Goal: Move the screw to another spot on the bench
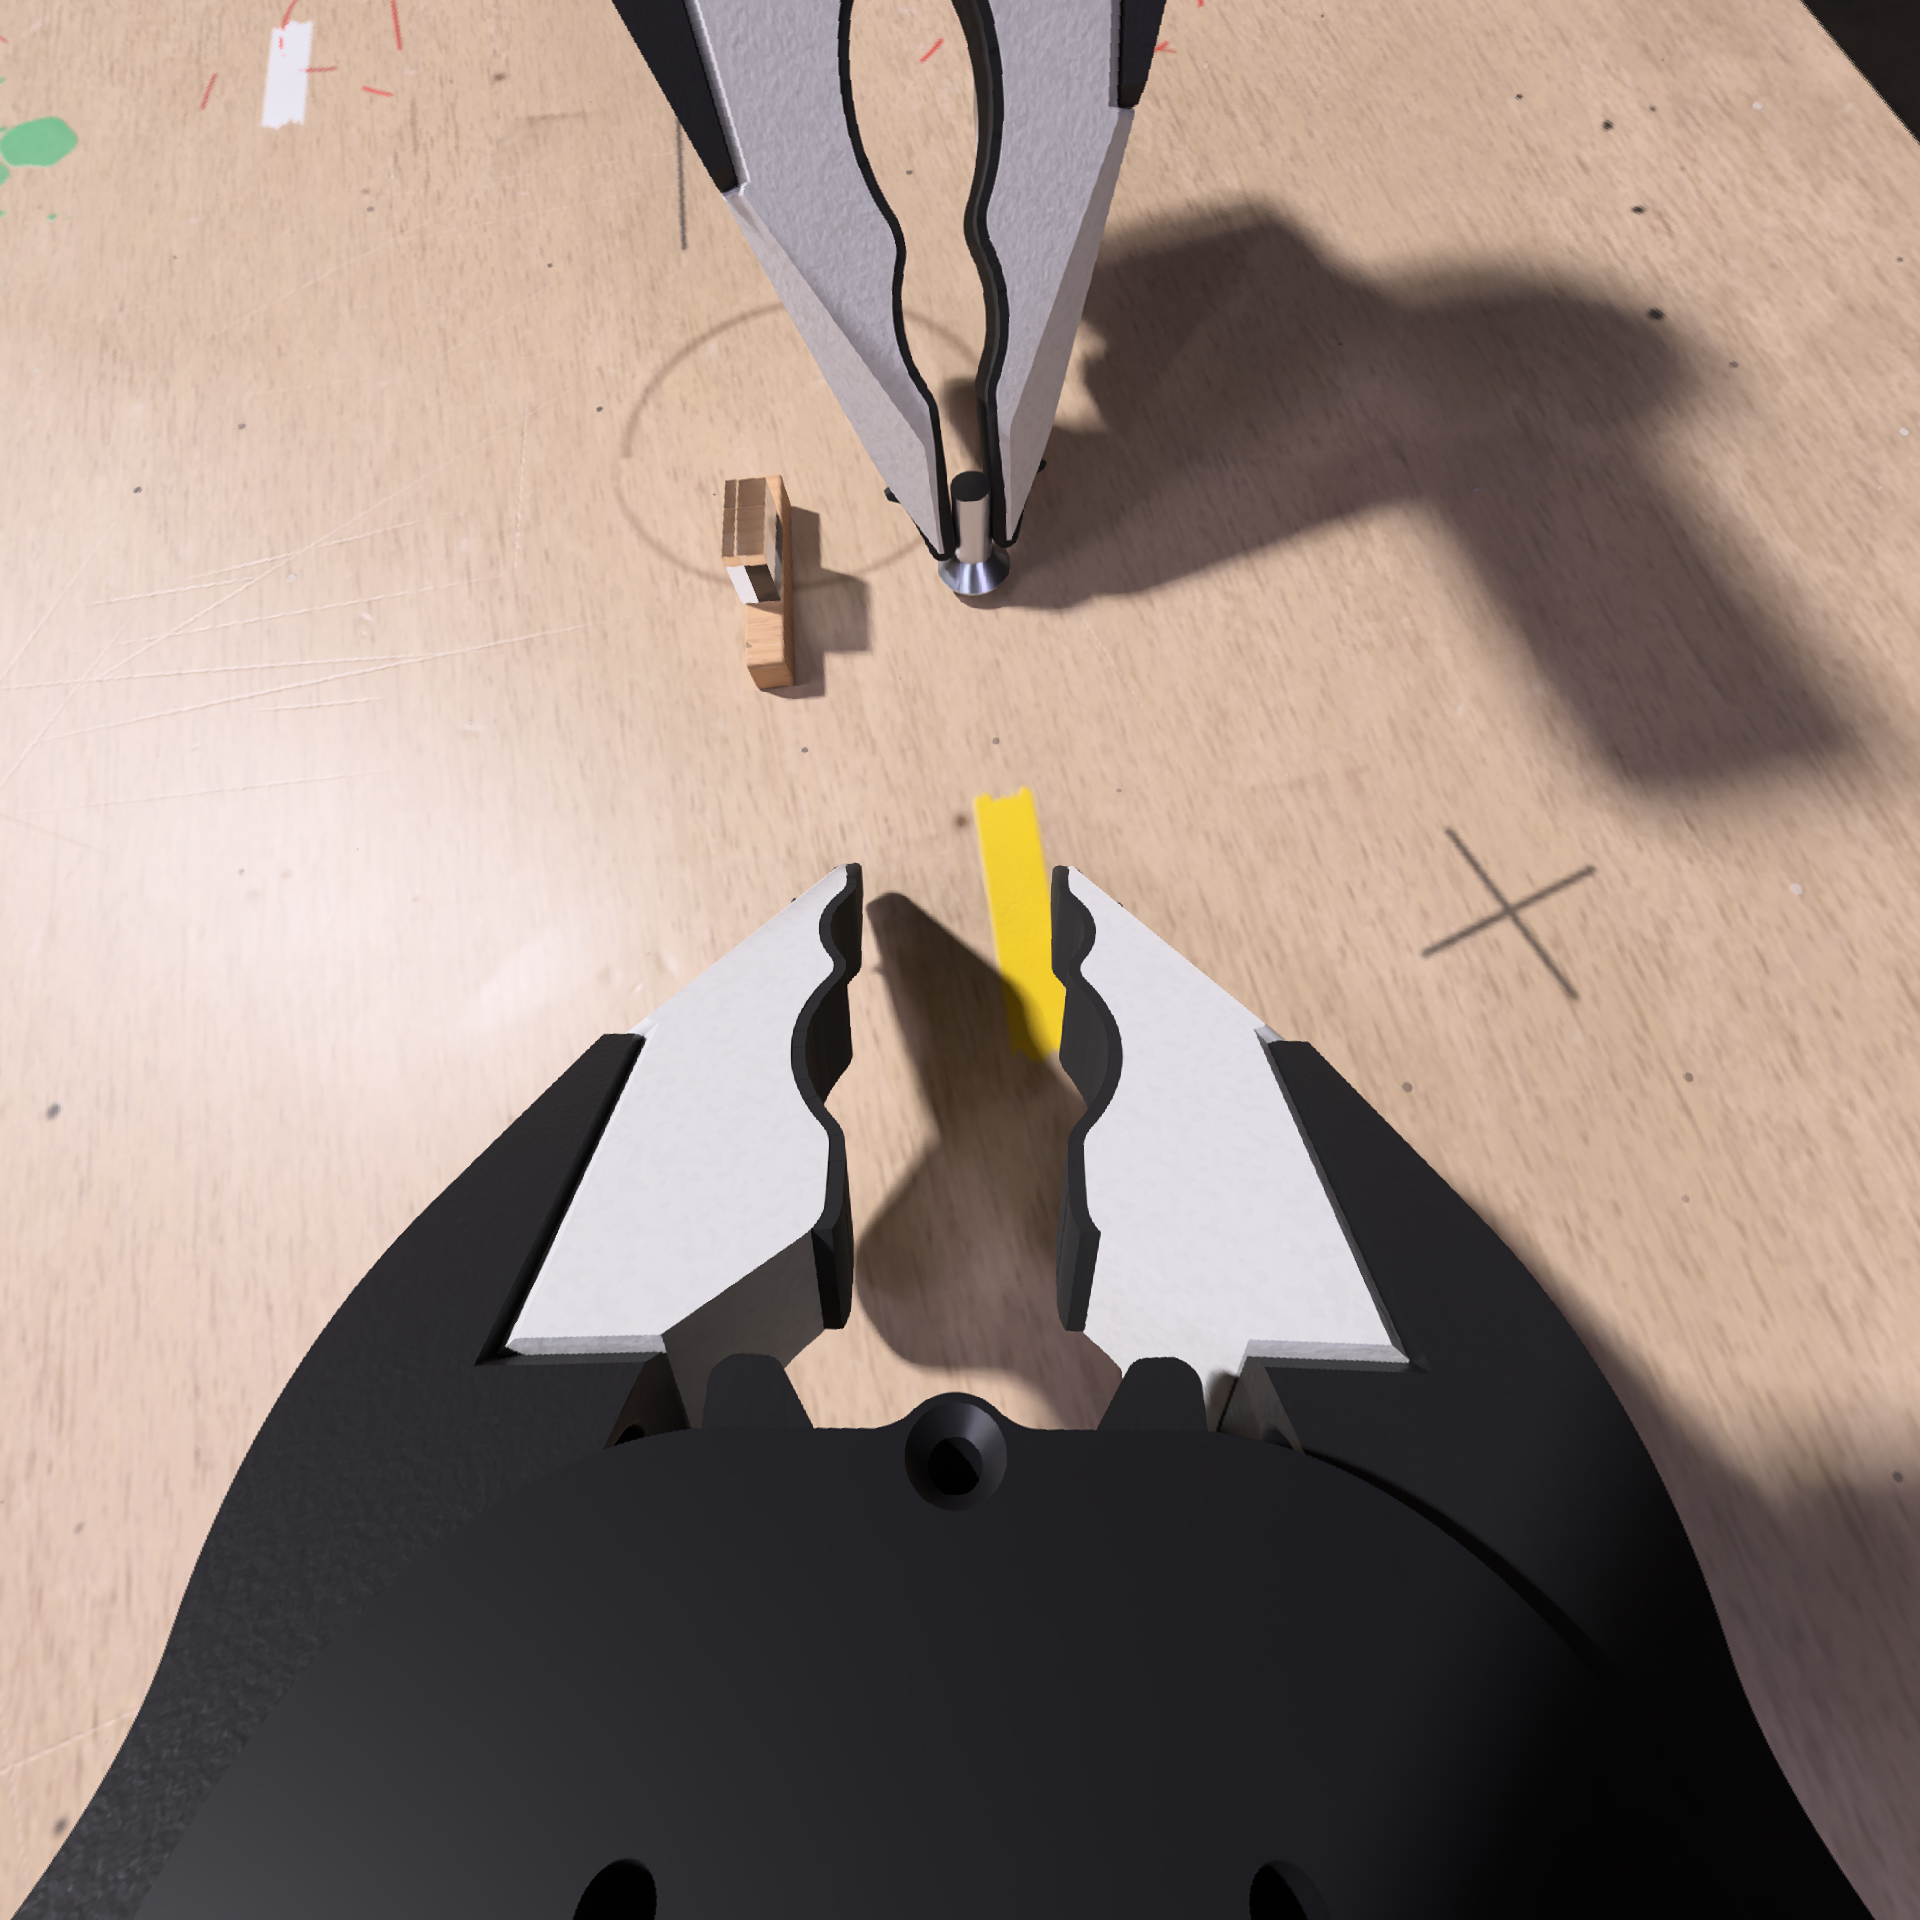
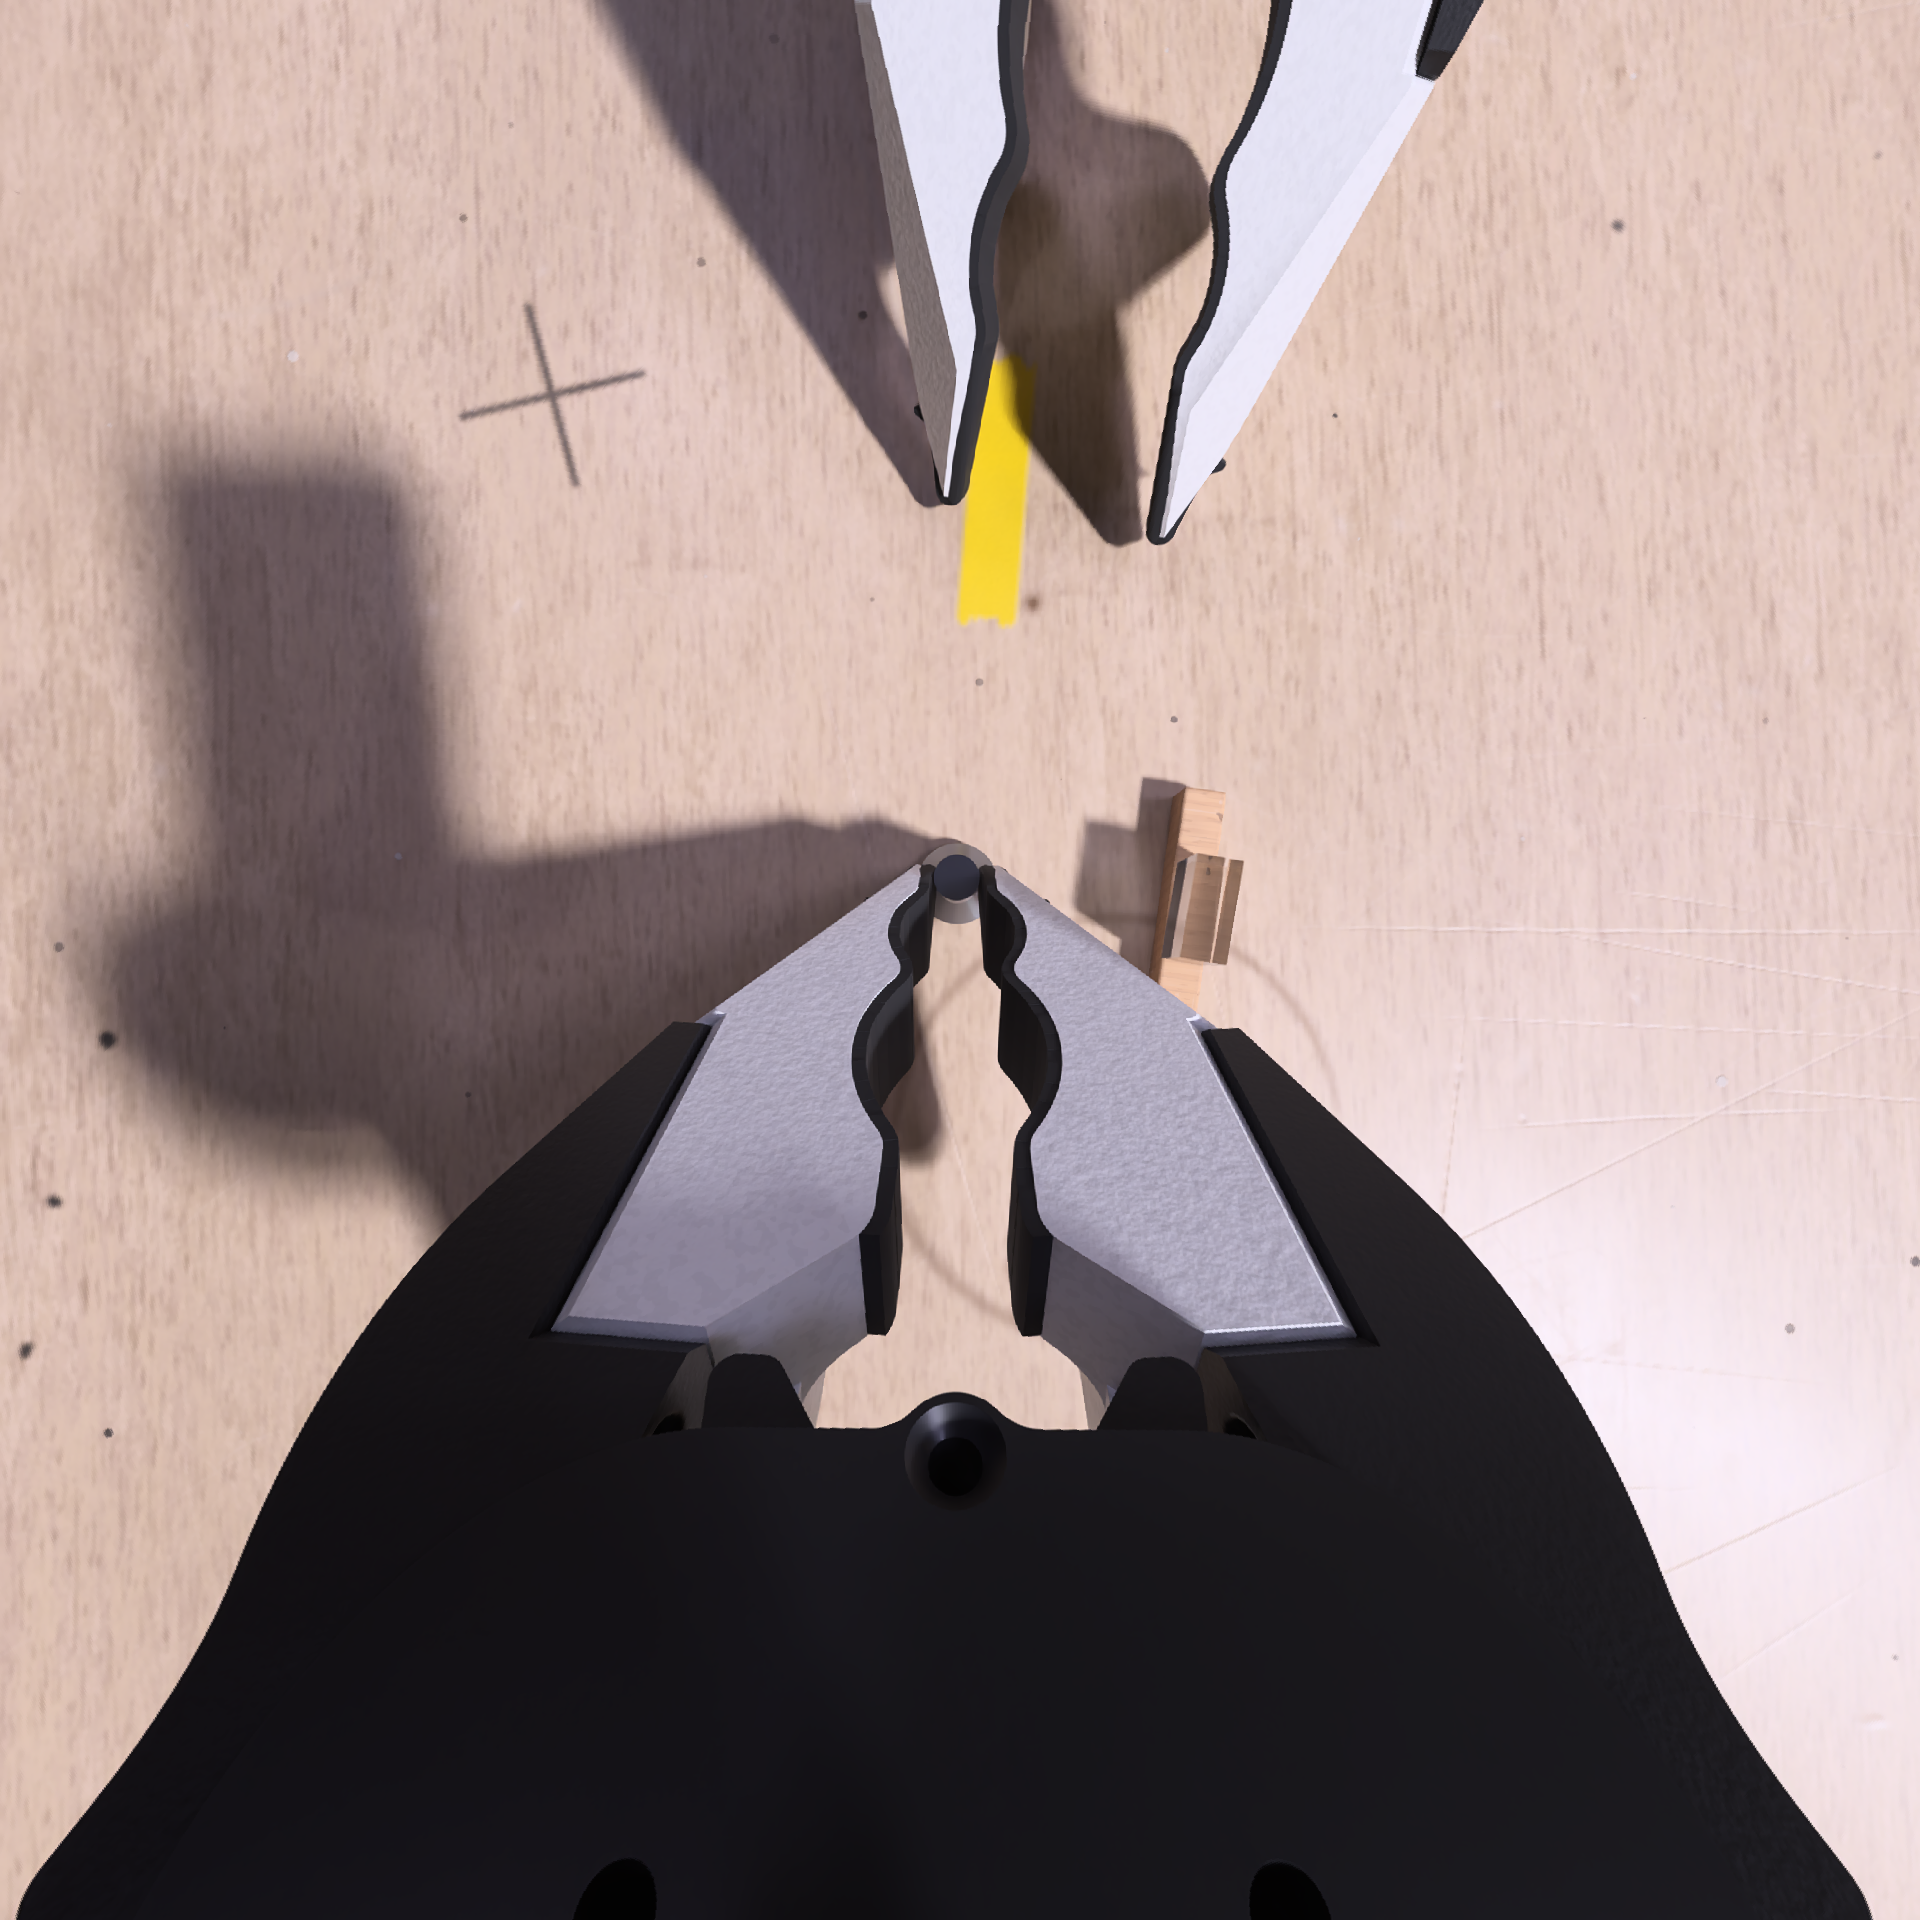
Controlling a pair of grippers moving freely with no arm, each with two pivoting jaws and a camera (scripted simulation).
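Observation:
The screw point(image 1: 972, 535) is a short grey metal one standing head down on the wooden bench point(image 1: 312, 727). My right gripper point(image 1: 972, 525) comes down from above and is shut on the screw's shank. In the right wrist view the screw point(image 2: 956, 883) sits pinched between the fingertips of that gripper point(image 2: 956, 888). My left gripper point(image 1: 956, 894) is open and empty, low over the bench, nearer than the screw. It also shows in the right wrist view point(image 2: 1049, 514), facing my right gripper.
A small wooden block point(image 1: 764, 582) lies just left of the screw; in the right wrist view the block point(image 2: 1195, 894) is on the right. A yellow tape strip point(image 1: 1018, 914) lies by my left fingertips. A pencilled cross point(image 1: 1507, 914), a drawn circle point(image 1: 644, 416) and white tape point(image 1: 286, 73) mark the bench.

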